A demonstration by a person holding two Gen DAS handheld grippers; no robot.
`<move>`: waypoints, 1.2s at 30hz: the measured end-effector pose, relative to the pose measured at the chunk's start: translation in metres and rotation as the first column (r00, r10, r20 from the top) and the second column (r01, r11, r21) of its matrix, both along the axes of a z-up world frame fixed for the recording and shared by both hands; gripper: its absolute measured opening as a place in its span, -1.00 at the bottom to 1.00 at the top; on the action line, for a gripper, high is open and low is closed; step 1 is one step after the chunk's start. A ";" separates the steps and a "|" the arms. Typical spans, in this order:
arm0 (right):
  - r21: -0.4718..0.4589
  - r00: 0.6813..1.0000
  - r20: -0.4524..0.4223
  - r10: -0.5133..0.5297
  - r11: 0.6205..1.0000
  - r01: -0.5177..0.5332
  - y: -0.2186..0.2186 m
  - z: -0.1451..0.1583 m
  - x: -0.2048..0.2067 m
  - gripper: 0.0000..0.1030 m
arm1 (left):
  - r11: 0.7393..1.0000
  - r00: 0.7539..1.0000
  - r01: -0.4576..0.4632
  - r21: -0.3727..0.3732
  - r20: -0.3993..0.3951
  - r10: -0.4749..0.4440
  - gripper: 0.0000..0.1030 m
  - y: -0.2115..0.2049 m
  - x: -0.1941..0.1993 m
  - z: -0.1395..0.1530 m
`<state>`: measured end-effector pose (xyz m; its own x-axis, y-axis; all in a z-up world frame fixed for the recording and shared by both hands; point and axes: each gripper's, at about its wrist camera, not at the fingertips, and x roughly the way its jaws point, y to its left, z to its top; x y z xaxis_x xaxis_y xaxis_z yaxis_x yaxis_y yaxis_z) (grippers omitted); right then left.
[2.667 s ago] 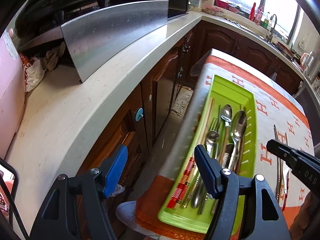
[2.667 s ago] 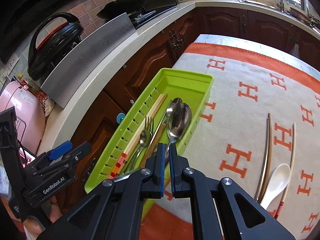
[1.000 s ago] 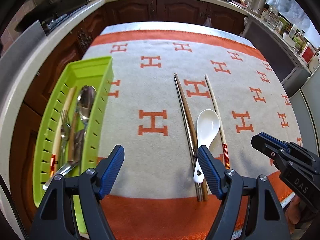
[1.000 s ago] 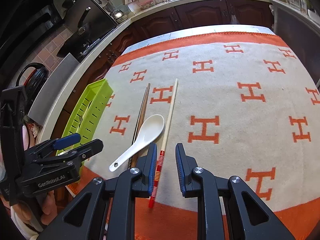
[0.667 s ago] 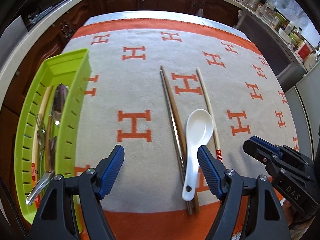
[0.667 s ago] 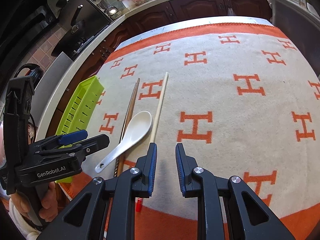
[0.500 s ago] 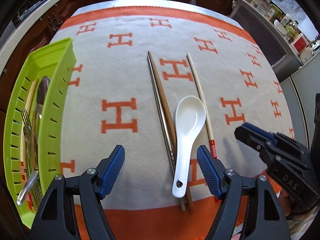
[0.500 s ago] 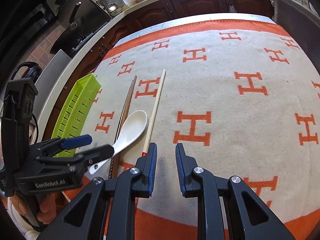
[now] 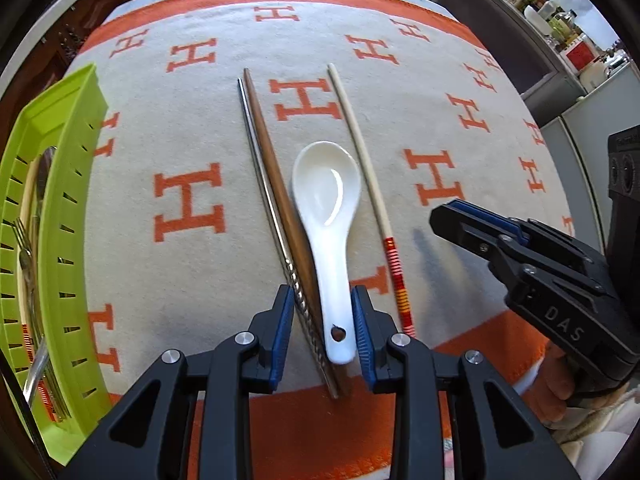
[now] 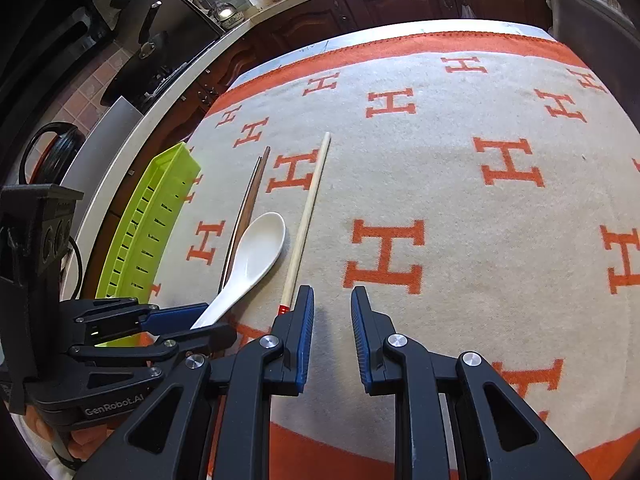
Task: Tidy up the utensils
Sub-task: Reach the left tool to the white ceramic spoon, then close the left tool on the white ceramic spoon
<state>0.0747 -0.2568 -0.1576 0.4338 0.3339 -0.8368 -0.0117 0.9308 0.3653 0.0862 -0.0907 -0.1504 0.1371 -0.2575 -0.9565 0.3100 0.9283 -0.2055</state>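
Right now the left tongs [image 9: 322,322] point steeply down over the near end of the white spoon [image 9: 326,216], and their jaws are closing. The spoon handle sits between the blue pads [image 9: 285,320], but so do the ends of the metal chopstick [image 9: 272,208] and the brown chopstick [image 9: 280,196], which lie touching the spoon's left side. A gap shows between the left pad and the metal chopstick, so nothing looks squeezed yet.

That crowding is the main risk. If the jaws shut where they are, they would likely pinch the spoon and both chopsticks together, and a smooth, rounded spoon handle pressed against thin rods could twist or pop out. A chopstick may also lift partway, then drop and roll on the orange-and-cream blanket [image 9: 188,128] covering the surface.

The right tongs [image 10: 332,332] hover low just right of the pale chopstick with the red striped end [image 10: 306,220], slightly apart with nothing between them. They sit close to the left tongs, so a sideways move could bump them.

The green tray [image 9: 64,240], holding forks and spoons, stands at the blanket's left edge, well apart from the white spoon; the carry there is where a weak grip would fail.
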 end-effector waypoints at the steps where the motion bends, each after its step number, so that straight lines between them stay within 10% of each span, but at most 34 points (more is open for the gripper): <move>1: 0.001 1.000 0.001 0.000 1.000 0.000 0.000 0.000 0.000 -0.62 | 1.000 1.000 0.003 -0.015 -0.013 -0.003 -0.46 0.000 0.000 0.001; 11: 0.001 1.000 0.006 0.013 1.000 -0.013 0.006 0.004 -0.003 -0.62 | 0.986 0.986 -0.067 -0.155 -0.162 0.042 -0.81 0.015 0.006 -0.014; 21: 0.003 1.000 -0.001 0.007 1.000 -0.007 0.007 0.003 -0.004 -0.62 | 0.941 0.957 -0.154 -0.302 -0.283 0.066 -0.44 0.036 0.015 -0.024; 29: 0.000 1.000 -0.006 0.012 1.000 -0.012 0.009 0.001 -0.003 -0.62 | 0.936 0.954 -0.175 -0.306 -0.287 0.085 -0.82 0.038 0.024 -0.028; 36: -0.001 1.000 -0.013 0.013 1.000 -0.013 0.011 0.000 -0.001 -0.62 | 0.957 0.984 -0.139 -0.255 -0.141 0.105 -0.94 0.039 0.017 -0.009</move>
<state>0.0736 -0.2459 -0.1571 0.4182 0.3386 -0.8429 -0.0189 0.9310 0.3646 0.1037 -0.0520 -0.1598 0.0677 -0.4907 -0.8687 0.1542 0.8654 -0.4768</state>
